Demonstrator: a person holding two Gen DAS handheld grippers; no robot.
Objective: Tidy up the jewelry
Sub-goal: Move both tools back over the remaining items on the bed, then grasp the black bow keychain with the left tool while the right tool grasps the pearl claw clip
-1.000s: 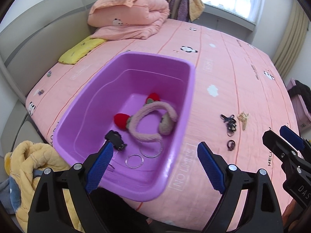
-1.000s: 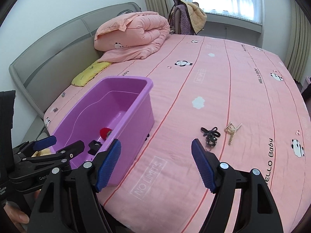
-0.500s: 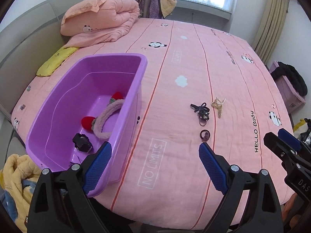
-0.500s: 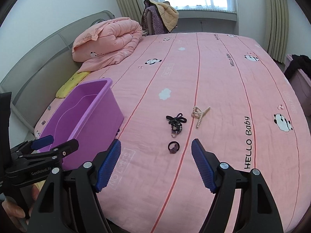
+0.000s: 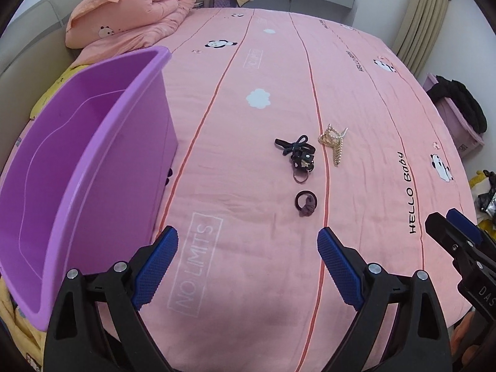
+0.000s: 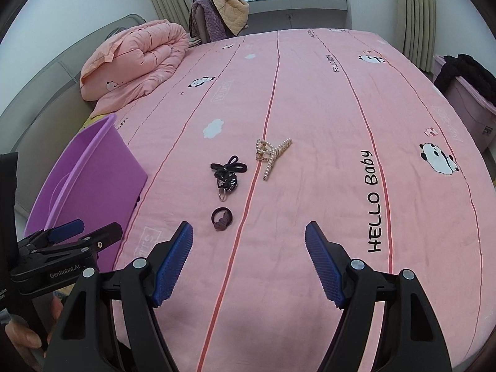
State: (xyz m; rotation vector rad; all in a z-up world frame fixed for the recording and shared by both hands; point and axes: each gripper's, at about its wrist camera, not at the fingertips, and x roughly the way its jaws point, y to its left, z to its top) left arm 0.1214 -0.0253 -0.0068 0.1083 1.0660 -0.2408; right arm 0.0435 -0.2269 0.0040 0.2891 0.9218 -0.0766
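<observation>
- My left gripper [image 5: 247, 262] has its jaws spread wide, holding nothing, above the pink bed [image 5: 241, 117].
- My right gripper [image 6: 249, 257] stands likewise, wide and empty.
- Just beyond lie a purple hair tie [image 6: 222, 217], a black hair-tie bundle [image 6: 228, 175] and a pearl claw clip [image 6: 272, 154].
- A purple bin [image 5: 80, 167] sits left; a folded quilt [image 6: 136, 62] far left.

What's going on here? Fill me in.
A person is tidying hair accessories off a pink bed into a purple bin. Both the left gripper and right gripper are open and hold nothing, aimed down at three pieces on the sheet: a dark scrunchie, a black hair tie bundle and a pearl claw clip.
</observation>
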